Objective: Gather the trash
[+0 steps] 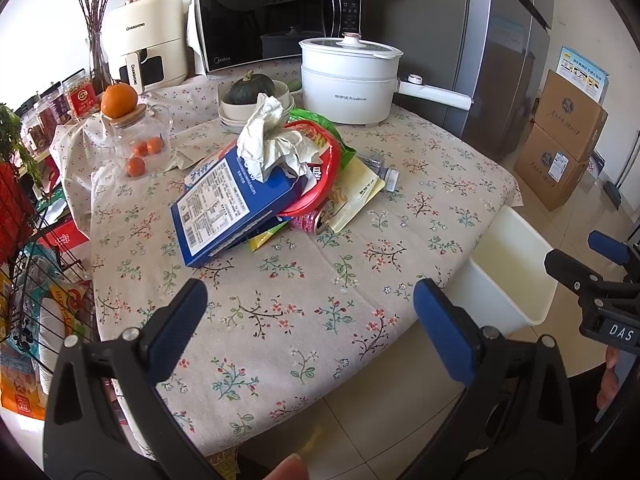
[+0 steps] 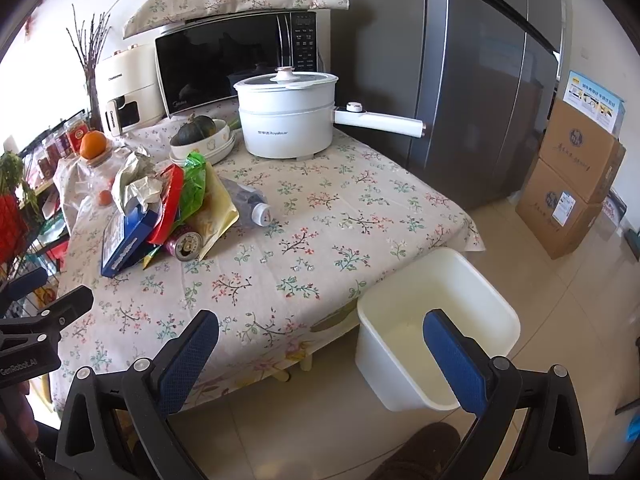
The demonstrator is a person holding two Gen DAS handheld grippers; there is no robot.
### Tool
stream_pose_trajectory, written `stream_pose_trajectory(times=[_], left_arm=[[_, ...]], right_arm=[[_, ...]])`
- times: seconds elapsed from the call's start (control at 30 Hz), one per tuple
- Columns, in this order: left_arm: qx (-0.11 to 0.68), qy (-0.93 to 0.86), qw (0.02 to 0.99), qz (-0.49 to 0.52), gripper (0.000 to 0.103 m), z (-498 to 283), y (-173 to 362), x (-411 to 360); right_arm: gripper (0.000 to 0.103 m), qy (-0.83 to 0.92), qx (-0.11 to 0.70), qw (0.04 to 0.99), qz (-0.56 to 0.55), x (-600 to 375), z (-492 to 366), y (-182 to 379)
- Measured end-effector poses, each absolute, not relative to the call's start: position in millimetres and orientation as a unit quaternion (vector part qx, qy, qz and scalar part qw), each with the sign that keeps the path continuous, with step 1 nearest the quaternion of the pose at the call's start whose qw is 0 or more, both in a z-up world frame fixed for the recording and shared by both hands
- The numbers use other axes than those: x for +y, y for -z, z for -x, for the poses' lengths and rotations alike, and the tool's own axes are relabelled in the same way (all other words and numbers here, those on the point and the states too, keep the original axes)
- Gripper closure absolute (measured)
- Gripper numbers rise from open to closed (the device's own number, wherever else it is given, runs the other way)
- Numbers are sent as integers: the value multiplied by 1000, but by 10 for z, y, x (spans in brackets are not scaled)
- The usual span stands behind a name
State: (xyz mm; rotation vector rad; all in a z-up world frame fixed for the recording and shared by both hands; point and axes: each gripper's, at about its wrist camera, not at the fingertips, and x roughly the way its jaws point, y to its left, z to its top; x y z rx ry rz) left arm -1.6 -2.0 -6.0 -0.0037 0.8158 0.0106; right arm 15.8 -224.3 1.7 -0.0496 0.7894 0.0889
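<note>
One empty white bin [image 2: 436,320]

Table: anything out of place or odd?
Yes. A trash pile sits mid-table: crumpled paper on a tilted blue box, a can and a bottle on their sides. Oddly, an orange rests on a jar lid.

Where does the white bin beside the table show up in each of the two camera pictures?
Left wrist view: the white bin sits at the right edge, low beside the table corner, partly cut off by the right gripper.
Right wrist view: the bin is lower right of centre, on the floor against the table's edge.
Shared landmark: the white electric pot at the table's far side.
</note>
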Motion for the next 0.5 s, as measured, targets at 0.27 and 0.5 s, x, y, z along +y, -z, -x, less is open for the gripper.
stream_pose_trajectory(times=[0.27, 0.5], left_arm=[[396, -5, 918, 3, 1, 14, 66, -10], [396, -6, 918, 2, 1, 12, 63, -10]], right_arm=[[0, -43, 385, 922, 22, -2248, -152, -16], [0, -43, 384, 922, 24, -2244, -152, -18]])
